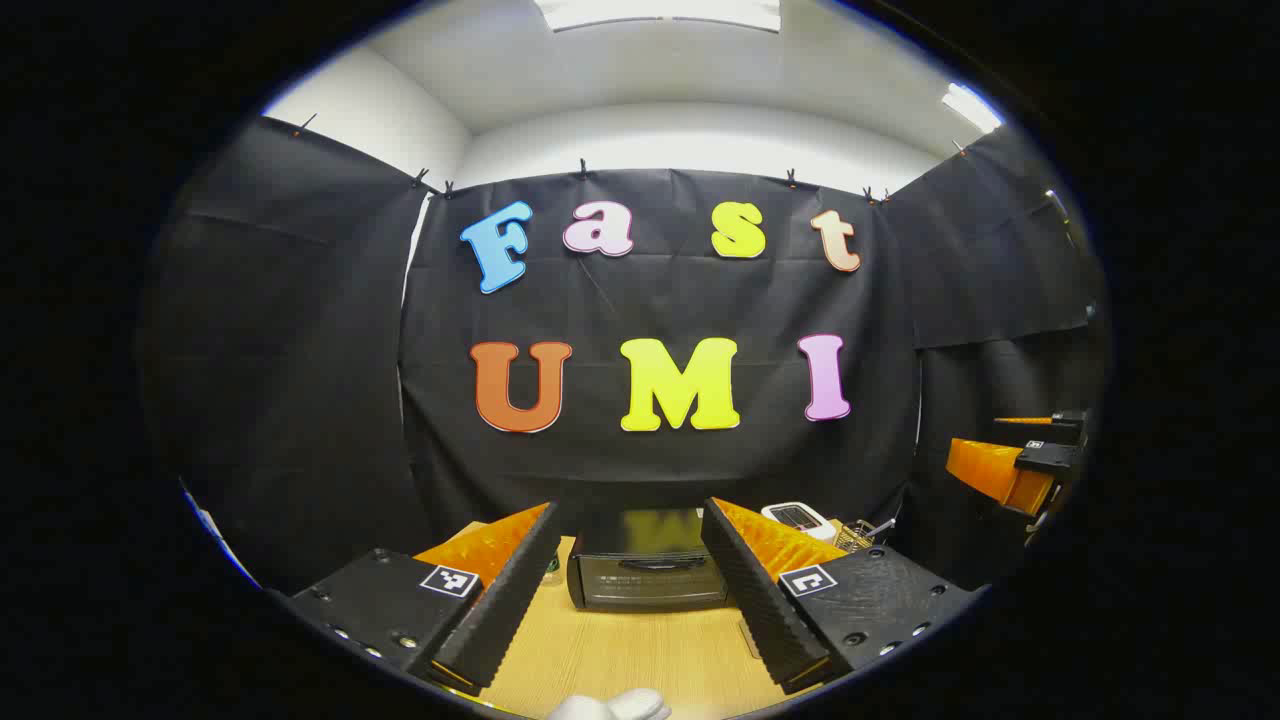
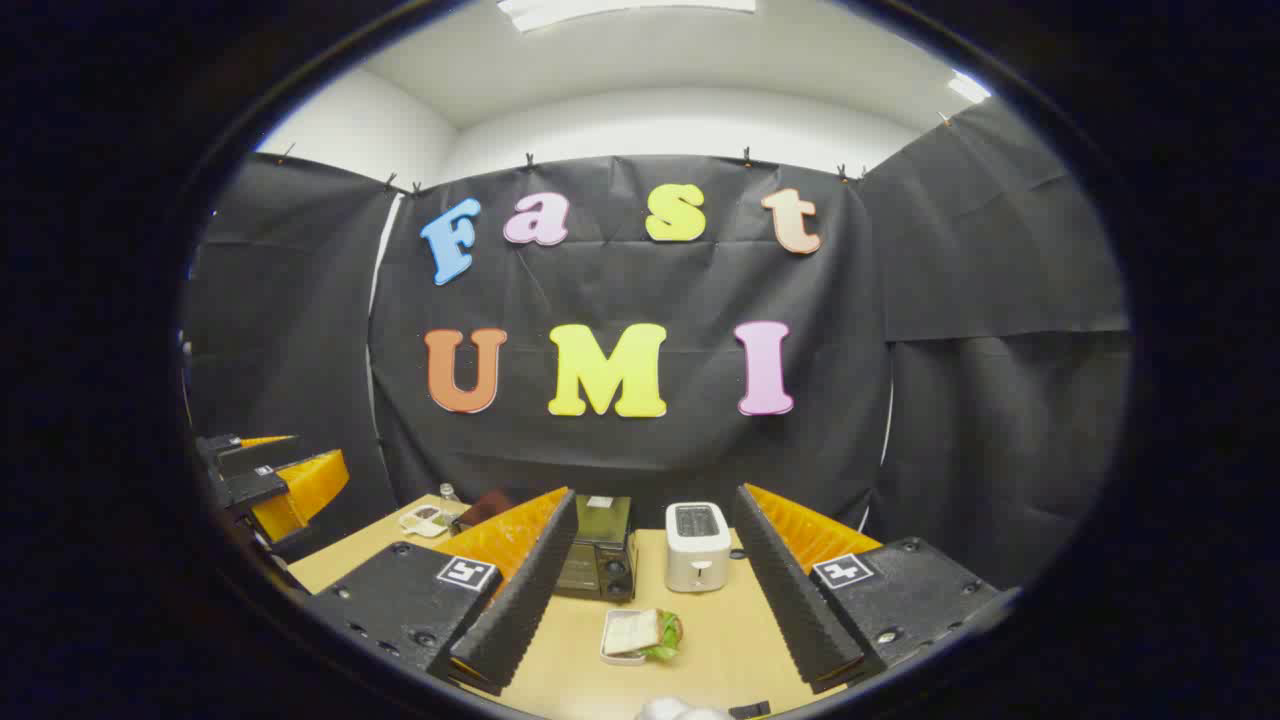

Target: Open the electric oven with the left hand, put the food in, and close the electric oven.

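I am holding the left gripper (image 1: 632,590) with its fingers wide apart and empty. The oven (image 1: 646,572) is standing ahead between them on the table (image 1: 640,650), door shut, its front facing me, its handle (image 1: 650,563) running left to right. I am planning to hook the handle near its middle and pull down slowly. The right gripper (image 2: 655,600) is also gaping; the sandwich (image 2: 643,632) on its plate (image 2: 612,655) is lying between its fingers, with the toaster (image 2: 697,545) behind.
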Available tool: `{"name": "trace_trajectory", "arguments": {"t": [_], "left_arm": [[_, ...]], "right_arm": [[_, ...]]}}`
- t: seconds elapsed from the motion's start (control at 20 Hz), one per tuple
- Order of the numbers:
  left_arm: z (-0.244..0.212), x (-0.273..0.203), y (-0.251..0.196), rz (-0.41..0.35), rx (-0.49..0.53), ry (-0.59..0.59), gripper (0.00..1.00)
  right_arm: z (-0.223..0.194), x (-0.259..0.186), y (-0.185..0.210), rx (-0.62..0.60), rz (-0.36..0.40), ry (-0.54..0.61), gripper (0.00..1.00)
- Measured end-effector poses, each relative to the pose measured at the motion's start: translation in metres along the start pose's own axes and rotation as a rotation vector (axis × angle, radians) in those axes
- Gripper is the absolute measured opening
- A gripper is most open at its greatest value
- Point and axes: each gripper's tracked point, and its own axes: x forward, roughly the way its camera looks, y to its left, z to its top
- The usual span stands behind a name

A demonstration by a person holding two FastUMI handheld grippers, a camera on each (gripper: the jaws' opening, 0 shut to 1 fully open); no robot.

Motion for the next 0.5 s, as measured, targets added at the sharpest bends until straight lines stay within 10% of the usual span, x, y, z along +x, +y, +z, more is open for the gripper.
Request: {"name": "trace_trajectory", "arguments": {"t": [0.5], "left_arm": [[-0.0008,0.0032,0.0032,0.007,0.008,-0.003,0.93]], "right_arm": [[0.0011,0.0064,-0.0020,0.005,-0.005,0.000,0.91]]}}
